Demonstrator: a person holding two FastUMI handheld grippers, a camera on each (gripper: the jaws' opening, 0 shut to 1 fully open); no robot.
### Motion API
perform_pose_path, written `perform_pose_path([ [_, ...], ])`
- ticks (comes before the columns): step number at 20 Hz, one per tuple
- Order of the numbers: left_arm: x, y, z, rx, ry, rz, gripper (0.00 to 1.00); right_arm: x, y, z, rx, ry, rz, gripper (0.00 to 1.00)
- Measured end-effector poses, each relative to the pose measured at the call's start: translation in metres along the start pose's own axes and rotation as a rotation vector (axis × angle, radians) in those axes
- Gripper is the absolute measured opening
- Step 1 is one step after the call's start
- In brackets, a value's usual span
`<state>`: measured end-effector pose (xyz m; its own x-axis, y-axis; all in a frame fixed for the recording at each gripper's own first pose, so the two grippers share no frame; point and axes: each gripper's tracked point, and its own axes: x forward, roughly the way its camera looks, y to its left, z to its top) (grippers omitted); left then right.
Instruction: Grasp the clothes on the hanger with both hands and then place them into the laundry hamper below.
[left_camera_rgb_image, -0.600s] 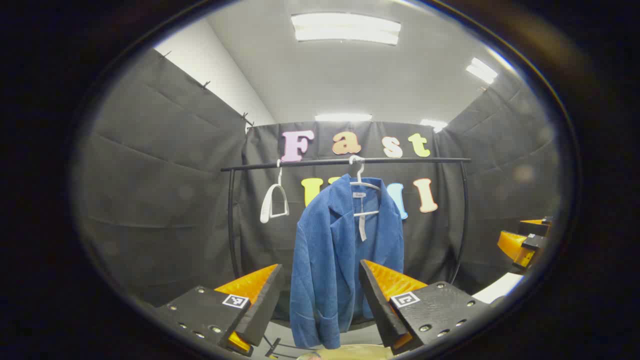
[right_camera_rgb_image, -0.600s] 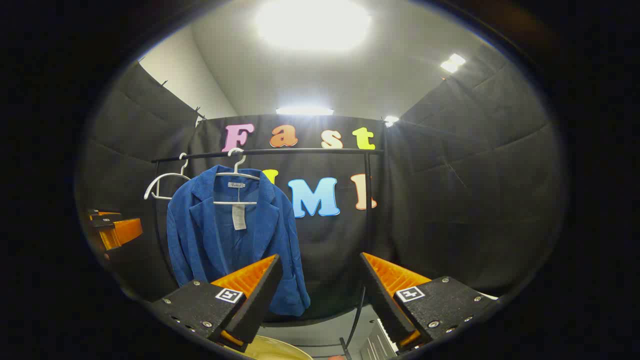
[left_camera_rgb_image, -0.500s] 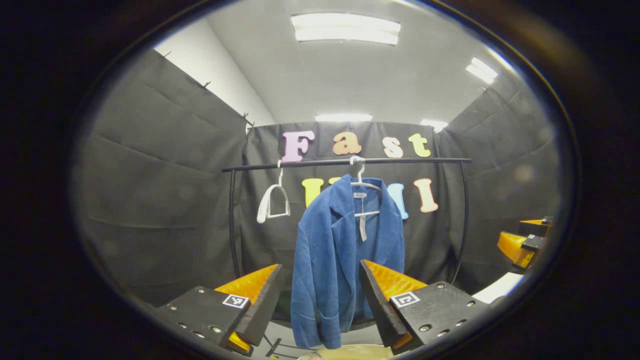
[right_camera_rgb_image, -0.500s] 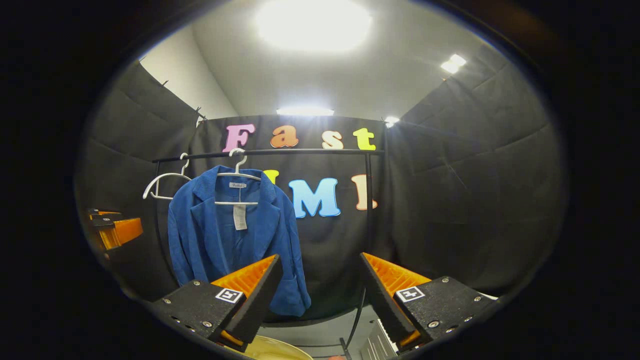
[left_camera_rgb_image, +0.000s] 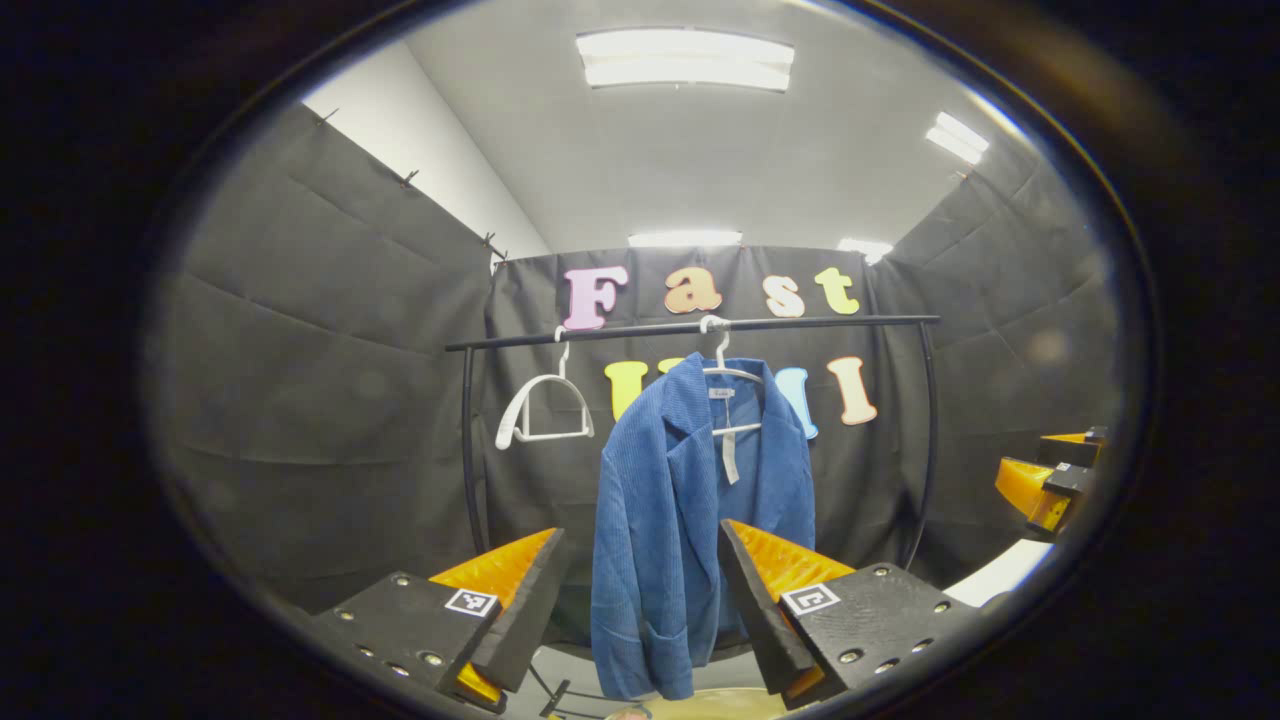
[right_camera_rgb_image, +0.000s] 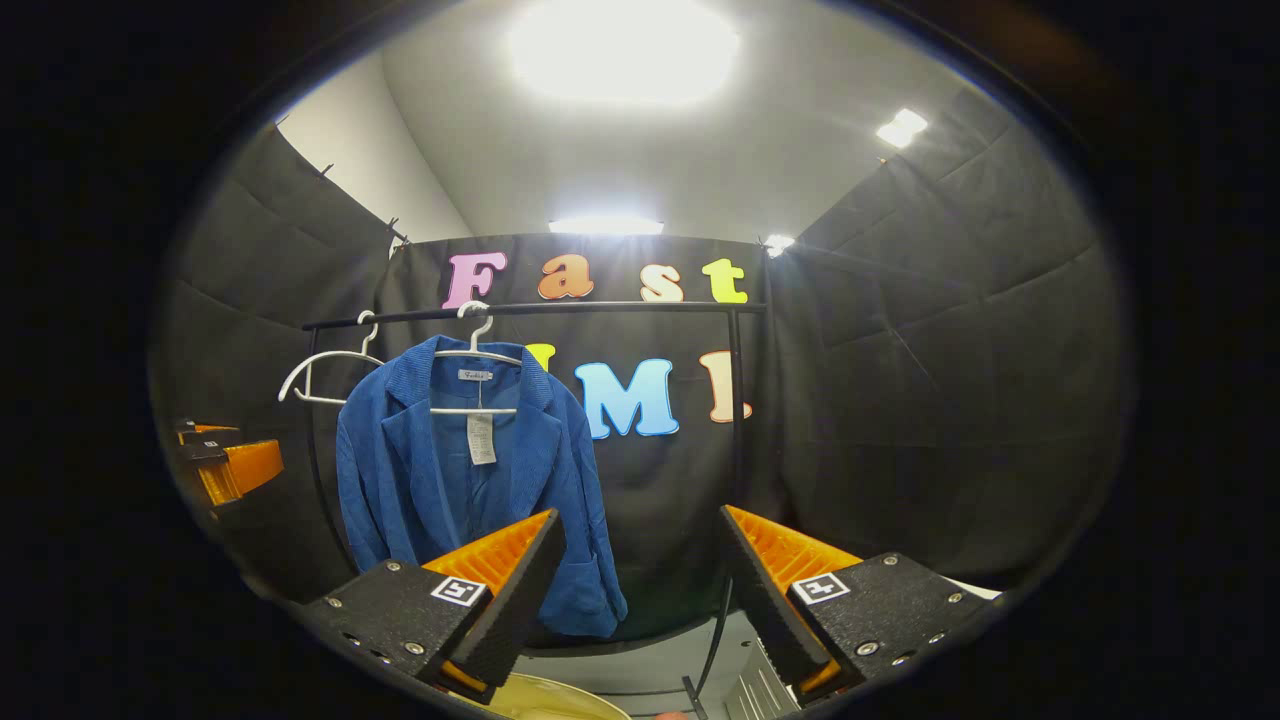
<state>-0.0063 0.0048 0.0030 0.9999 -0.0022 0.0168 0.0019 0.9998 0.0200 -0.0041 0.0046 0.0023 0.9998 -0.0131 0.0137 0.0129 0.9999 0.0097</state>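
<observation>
Here, closest in, the left gripper (left_camera_rgb_image: 640, 610) holds its jaws wide with nothing between them, and the right gripper (right_camera_rgb_image: 640, 600) is the same: jaws wide, empty. Just below them the pale cream rim of the round laundry hamper (right_camera_rgb_image: 545, 698) peeps in at the bottom edge of the right gripper view, and a sliver of it (left_camera_rgb_image: 700, 706) shows under the left gripper too.

Farther off, well apart from both grippers, the blue corduroy jacket (left_camera_rgb_image: 690, 520) hangs full length on a white wire hanger (left_camera_rgb_image: 728, 375) from the black metal clothes rail (left_camera_rgb_image: 690, 326). Its long axis runs straight down, hem toward the hamper. In the left gripper view it sits dead ahead, framed by the jaws; in the right gripper view the jacket (right_camera_rgb_image: 470, 490) lies off to the left of the jaws. So the left gripper looks better lined up, while the right one would have to swing leftward to meet the garment. Which is truly nearer I cannot tell.

An empty white hanger (left_camera_rgb_image: 545, 412) hangs beside the jacket on the same rail.

No grasp has begun; the reach toward the shoulders is the step in hand.
</observation>
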Motion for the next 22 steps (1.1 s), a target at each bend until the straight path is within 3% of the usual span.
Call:
perform_pose_path([
  [14, 0.006, 0.008, 0.003, 0.007, -0.014, 0.002, 0.87, 0.008, 0.019, 0.007, 0.007, -0.003, 0.016, 0.95],
  [22, 0.023, -0.004, 0.024, 0.009, -0.038, 0.024, 0.87, 0.045, 0.034, 0.036, 0.027, -0.068, 0.083, 0.95],
])
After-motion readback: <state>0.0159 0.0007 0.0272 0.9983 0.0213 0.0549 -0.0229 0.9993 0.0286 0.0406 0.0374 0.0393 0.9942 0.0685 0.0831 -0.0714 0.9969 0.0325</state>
